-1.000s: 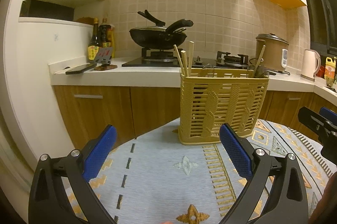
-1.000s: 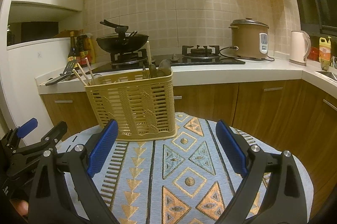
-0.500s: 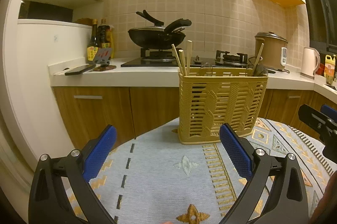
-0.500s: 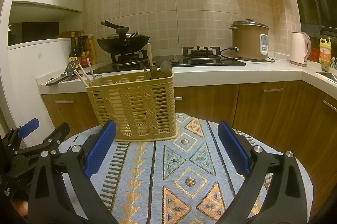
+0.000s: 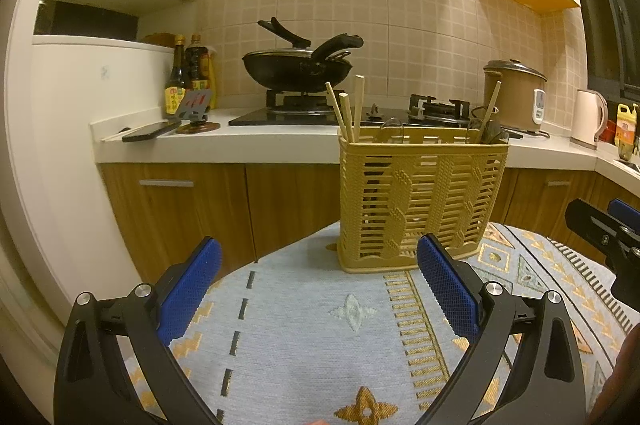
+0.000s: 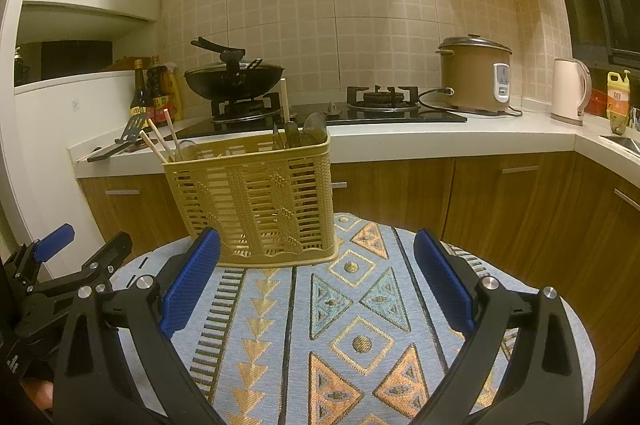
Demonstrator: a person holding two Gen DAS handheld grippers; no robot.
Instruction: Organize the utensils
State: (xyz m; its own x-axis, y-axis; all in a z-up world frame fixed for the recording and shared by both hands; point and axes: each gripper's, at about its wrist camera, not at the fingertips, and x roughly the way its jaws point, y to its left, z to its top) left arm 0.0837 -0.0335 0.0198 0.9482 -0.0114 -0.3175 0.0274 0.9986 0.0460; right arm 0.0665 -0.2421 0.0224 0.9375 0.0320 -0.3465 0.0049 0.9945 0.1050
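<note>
Left wrist view shows the left gripper [image 5: 318,289] spread wide and empty, with the utensil basket [image 5: 422,201] standing upright on the patterned cloth [image 5: 320,337] just ahead of it and a little to its right; three chopsticks [image 5: 347,111] lean out of the basket's near-left corner. Seen from the right wrist, the right gripper [image 6: 316,287] is equally parted and empty, the basket ahead and to its left. To do this well I would bring one claw in from above, close on a single stick near its top, and steady the basket with the other so it does not tip.
</note>
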